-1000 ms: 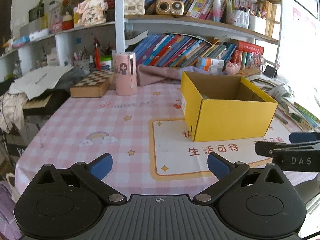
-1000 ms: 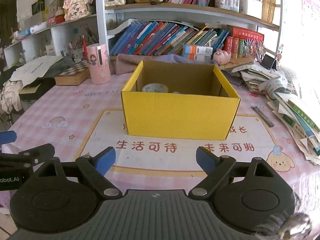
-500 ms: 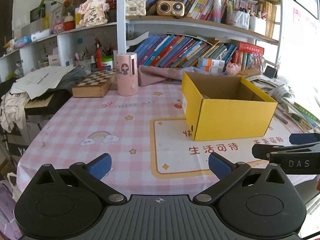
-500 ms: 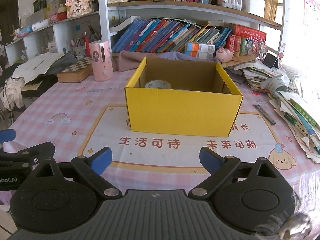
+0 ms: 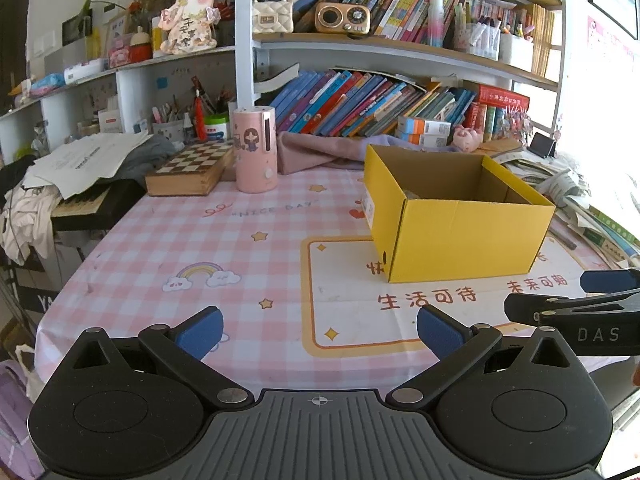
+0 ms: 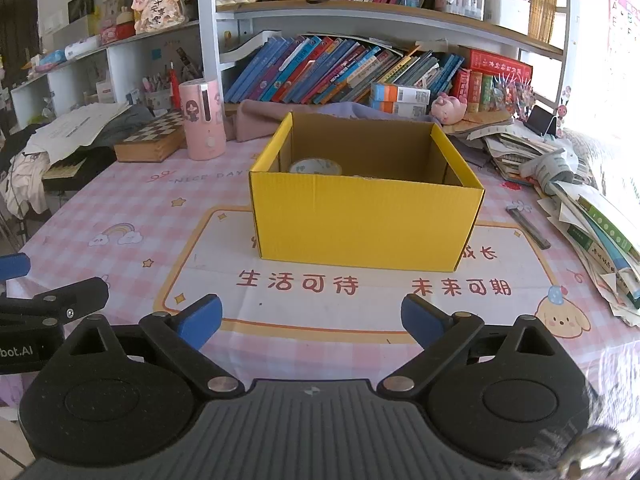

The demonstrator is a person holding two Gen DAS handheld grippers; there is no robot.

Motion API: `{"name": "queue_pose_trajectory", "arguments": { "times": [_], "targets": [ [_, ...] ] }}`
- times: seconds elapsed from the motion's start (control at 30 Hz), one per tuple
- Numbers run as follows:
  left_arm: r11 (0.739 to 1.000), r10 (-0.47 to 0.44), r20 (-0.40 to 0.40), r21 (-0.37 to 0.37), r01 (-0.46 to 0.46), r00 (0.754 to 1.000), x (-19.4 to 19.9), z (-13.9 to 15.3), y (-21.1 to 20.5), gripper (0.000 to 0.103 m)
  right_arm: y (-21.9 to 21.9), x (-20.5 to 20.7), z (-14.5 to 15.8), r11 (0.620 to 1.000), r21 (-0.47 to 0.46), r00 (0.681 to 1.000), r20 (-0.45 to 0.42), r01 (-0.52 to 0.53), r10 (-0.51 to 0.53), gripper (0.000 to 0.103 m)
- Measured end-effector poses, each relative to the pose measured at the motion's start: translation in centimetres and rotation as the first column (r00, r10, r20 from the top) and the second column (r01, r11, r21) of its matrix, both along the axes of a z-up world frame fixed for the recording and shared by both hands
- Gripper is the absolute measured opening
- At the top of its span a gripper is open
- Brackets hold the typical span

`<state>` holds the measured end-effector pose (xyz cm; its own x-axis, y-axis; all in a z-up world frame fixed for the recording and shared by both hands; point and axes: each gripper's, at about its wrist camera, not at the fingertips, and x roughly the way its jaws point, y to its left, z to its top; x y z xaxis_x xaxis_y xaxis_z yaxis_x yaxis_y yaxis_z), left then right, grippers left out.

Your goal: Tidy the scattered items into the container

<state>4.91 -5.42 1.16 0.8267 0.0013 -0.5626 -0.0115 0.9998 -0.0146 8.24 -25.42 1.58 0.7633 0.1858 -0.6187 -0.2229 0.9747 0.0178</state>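
A yellow cardboard box (image 6: 366, 220) stands open-topped in the middle of the pink checked tablecloth (image 6: 132, 208). A roll of tape (image 6: 316, 167) shows inside it at the back left; the rest of its floor is hidden by the front wall. My right gripper (image 6: 311, 318) hovers in front of the box with its jaws opening and nothing between them. My left gripper (image 5: 319, 330) is open and empty, to the left of the box (image 5: 460, 236). Each gripper's fingers (image 5: 560, 310) show at the edge of the other's view.
A pink cylinder (image 5: 256, 148) and a chessboard box (image 5: 188, 168) stand at the back left. Stacked books and papers (image 6: 592, 220) crowd the right edge, with a thin grey bar (image 6: 528, 226) beside them. Bookshelves rise behind the table.
The right gripper's jaws have spread a little wider. The left gripper's jaws look the same, and the box has not moved.
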Motion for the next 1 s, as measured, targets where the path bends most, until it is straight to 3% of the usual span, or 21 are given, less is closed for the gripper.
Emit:
{"name": "queue_pose_trajectory", "arguments": {
  "times": [1.0],
  "targets": [
    [0.999,-0.037,-0.013,-0.003,0.037,0.999,0.2,-0.2,-1.1,0.103,-0.5,0.4,-0.5,1.000,-0.006,1.000,-0.018,-0.009,0.009,0.098]
  ]
}}
